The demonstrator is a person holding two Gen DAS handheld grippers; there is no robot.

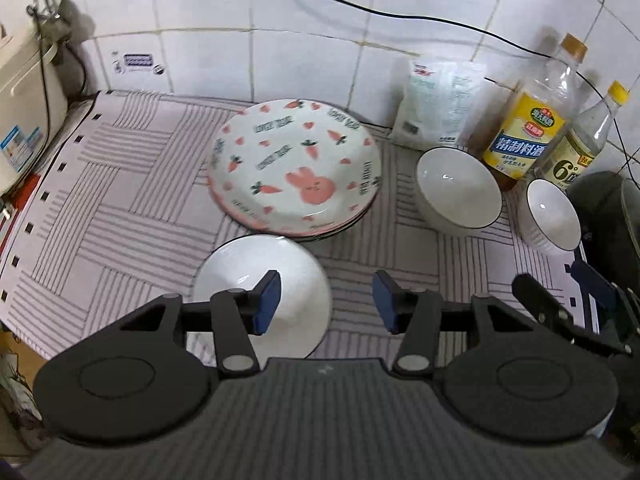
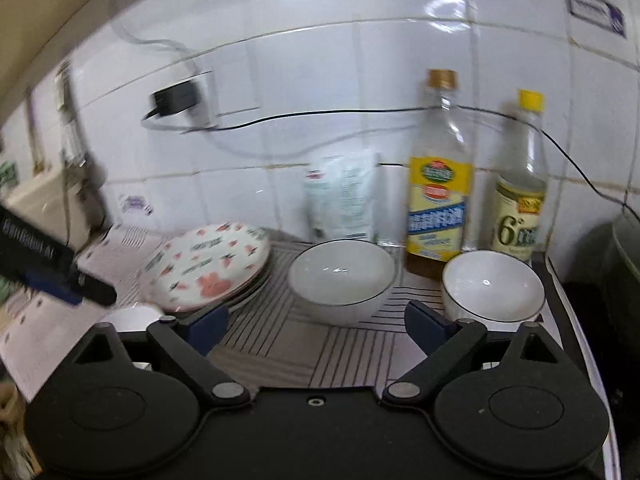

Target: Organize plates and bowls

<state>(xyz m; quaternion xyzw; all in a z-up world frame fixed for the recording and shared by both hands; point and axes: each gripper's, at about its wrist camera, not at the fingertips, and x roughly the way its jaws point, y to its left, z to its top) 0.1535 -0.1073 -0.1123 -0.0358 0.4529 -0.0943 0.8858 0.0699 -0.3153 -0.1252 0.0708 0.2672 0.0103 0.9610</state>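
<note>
A stack of rabbit-and-carrot plates [image 1: 294, 168] sits mid-mat; it also shows in the right wrist view [image 2: 208, 266]. A white bowl [image 1: 260, 292] lies just in front of the stack, partly under my left gripper [image 1: 326, 302], which is open and empty with its left finger over the bowl. Two more white bowls stand to the right: a larger one [image 1: 458, 190] [image 2: 342, 276] and a smaller one [image 1: 550, 216] [image 2: 494, 286]. My right gripper [image 2: 316, 326] is open and empty, just in front of these two bowls. Its fingers [image 1: 592, 284] show at the right of the left wrist view.
A striped mat [image 1: 120, 200] covers the counter. Two bottles [image 2: 438, 176] [image 2: 520, 184] and a white bag [image 2: 344, 200] stand against the tiled wall behind the bowls. A dark pot [image 1: 612, 216] sits at far right. A white appliance [image 1: 24, 112] stands at left.
</note>
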